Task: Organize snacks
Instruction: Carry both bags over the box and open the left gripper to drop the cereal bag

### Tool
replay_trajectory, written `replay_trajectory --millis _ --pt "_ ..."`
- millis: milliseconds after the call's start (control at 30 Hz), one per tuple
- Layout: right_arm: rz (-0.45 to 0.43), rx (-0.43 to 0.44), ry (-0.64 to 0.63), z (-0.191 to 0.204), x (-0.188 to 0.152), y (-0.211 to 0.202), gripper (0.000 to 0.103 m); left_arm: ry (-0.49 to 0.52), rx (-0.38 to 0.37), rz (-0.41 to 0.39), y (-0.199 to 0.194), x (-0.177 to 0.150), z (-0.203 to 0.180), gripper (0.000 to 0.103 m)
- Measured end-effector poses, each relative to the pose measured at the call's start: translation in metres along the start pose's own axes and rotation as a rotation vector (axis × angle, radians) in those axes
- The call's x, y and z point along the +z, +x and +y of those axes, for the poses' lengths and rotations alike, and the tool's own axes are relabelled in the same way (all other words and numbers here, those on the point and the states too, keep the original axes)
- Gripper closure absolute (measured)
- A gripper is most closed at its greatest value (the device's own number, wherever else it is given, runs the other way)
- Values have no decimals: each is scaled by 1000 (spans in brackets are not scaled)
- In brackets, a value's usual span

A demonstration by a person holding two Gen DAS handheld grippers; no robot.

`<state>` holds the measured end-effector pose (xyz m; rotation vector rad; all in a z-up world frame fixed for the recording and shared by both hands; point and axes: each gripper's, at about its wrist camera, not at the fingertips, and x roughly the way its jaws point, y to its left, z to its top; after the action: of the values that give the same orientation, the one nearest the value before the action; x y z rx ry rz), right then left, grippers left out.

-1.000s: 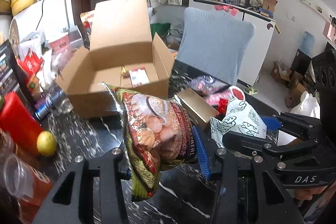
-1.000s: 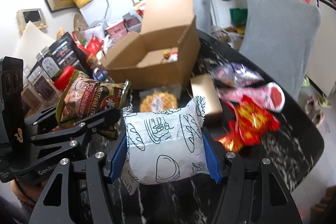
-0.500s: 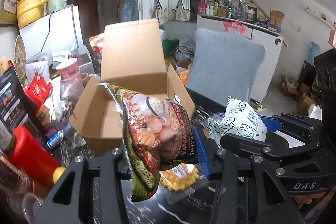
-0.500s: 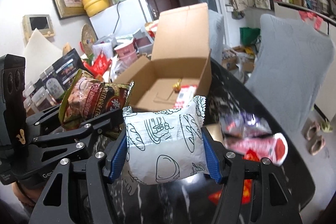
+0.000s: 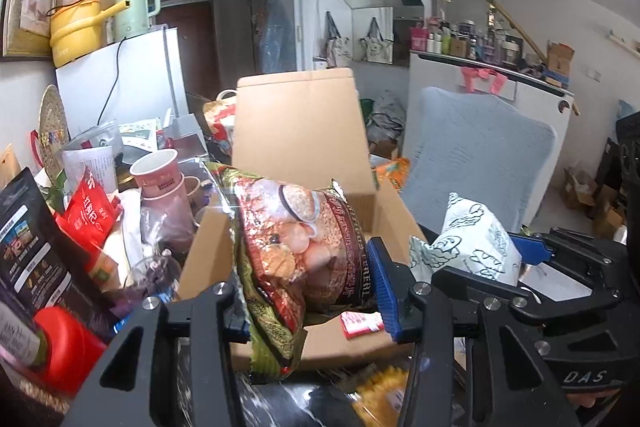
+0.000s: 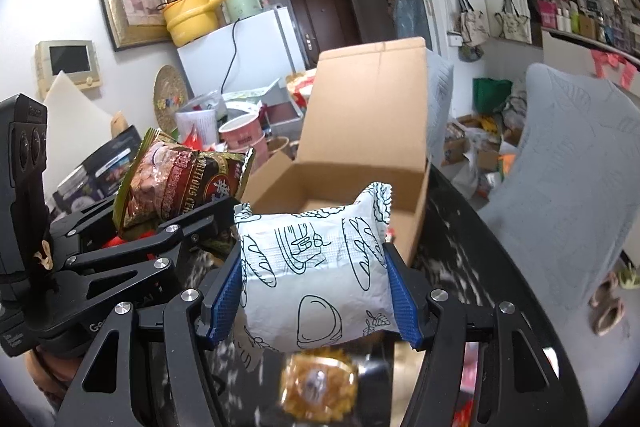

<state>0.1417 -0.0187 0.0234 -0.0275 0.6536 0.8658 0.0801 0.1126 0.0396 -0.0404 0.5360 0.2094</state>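
The left gripper (image 5: pixel 308 301) is clamping a red-and-green cereal bag (image 5: pixel 304 251) whose print reads "CEREAL", hanging just in front of the open cardboard box (image 5: pixel 304 131). The right gripper (image 6: pixel 316 291) is pinching a white bread packet (image 6: pixel 316 275) with line drawings, also just before the box. "DAS" is showing on the right gripper's body in the left view. A small red-and-white packet (image 5: pixel 360 323) is lying inside the box, its label unreadable. A blurred yellow snack (image 6: pixel 318 387) is lying on the dark table below the box's near wall. Pink cups (image 5: pixel 160 179) are standing left of the box.

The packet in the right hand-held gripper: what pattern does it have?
White packet with black line drawings of bread; clearest in the right wrist view.
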Motion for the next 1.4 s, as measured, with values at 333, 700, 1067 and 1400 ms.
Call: replay_trajectory --millis 333,700,1067,1400 --pt "-31 16 42 -11 42 49 38 -29 54 -16 54 31 31 57" --pt "23 -24 39 -20 64 102 38 -63 182 50 102 28 62 57" --pt "153 -92 25 -28 61 136 37 -33 218 165 136 17 54 57" --pt "163 -137 50 -35 61 137 34 -39 236 208 134 21 50 52"
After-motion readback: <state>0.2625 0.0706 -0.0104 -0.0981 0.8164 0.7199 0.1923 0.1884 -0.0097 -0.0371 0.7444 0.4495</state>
